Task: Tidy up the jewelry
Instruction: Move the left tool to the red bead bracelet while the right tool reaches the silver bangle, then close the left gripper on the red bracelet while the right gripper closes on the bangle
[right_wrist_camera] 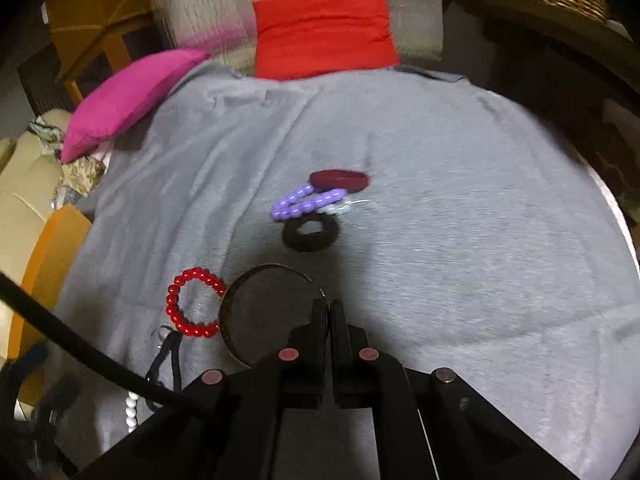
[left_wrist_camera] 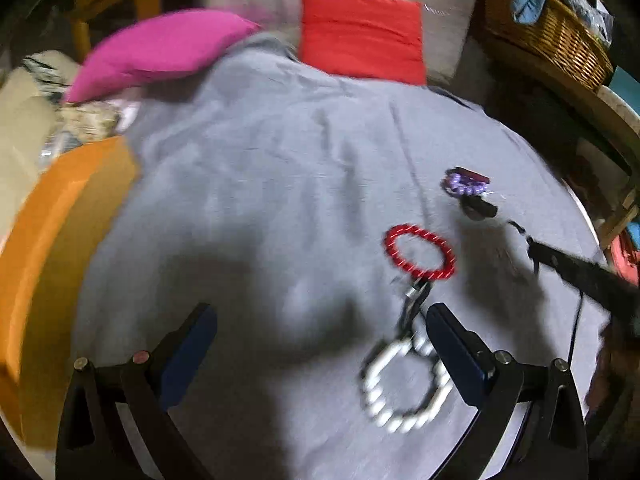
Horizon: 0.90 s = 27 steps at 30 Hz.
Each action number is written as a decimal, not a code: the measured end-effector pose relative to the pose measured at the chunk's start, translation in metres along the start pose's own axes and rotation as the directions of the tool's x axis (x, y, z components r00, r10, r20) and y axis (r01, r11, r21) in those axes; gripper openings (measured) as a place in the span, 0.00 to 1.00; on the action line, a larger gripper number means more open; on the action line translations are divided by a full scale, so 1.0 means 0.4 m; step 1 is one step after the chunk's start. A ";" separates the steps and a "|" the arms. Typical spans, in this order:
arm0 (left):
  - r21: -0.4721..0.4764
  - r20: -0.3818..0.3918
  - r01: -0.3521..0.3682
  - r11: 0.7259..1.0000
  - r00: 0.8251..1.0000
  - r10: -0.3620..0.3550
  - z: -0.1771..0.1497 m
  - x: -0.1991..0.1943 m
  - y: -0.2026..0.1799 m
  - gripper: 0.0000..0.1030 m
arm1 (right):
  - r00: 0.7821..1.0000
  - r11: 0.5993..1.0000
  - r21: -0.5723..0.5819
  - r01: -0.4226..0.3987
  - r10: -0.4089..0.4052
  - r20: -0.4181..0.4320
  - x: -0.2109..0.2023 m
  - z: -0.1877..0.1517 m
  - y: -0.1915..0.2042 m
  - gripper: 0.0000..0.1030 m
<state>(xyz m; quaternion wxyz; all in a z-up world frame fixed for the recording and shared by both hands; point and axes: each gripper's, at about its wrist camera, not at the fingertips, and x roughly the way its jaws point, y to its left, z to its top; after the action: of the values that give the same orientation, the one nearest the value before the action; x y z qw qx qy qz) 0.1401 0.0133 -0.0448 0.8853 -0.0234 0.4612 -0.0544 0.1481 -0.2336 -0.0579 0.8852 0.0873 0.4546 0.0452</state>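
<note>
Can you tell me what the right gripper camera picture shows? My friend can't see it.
The right gripper is shut on the rim of a dark round bangle above a grey cloth. A red bead bracelet lies left of it; purple beads and a black ring lie farther away.

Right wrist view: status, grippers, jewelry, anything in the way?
Right gripper shut on thin hoop. Left gripper open, empty, over white bead bracelet. Red bead bracelet beside hoop; purple beads farther back. Nothing blocking.
</note>
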 end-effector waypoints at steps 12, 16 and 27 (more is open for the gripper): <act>0.053 -0.139 -0.053 0.997 0.989 0.060 0.099 0.184 -0.105 0.83 | 0.992 0.995 0.060 -0.082 0.075 0.105 -0.055 -0.038 -0.045 0.02; 0.065 -0.155 -0.067 0.996 0.985 0.077 0.097 0.211 -0.104 0.58 | 0.988 0.991 0.074 -0.112 0.103 0.118 -0.052 -0.045 -0.056 0.02; 0.014 -0.127 -0.010 1.000 0.992 0.012 0.122 0.181 -0.054 0.09 | 0.980 0.988 0.071 -0.136 0.124 0.154 -0.068 -0.048 -0.067 0.02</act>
<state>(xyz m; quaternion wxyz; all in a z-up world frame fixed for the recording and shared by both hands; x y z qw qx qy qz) 0.2195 -0.0170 -0.0737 0.8546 -0.0114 0.5163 -0.0542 0.1167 -0.2619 -0.0525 0.9075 0.1560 0.3821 0.0780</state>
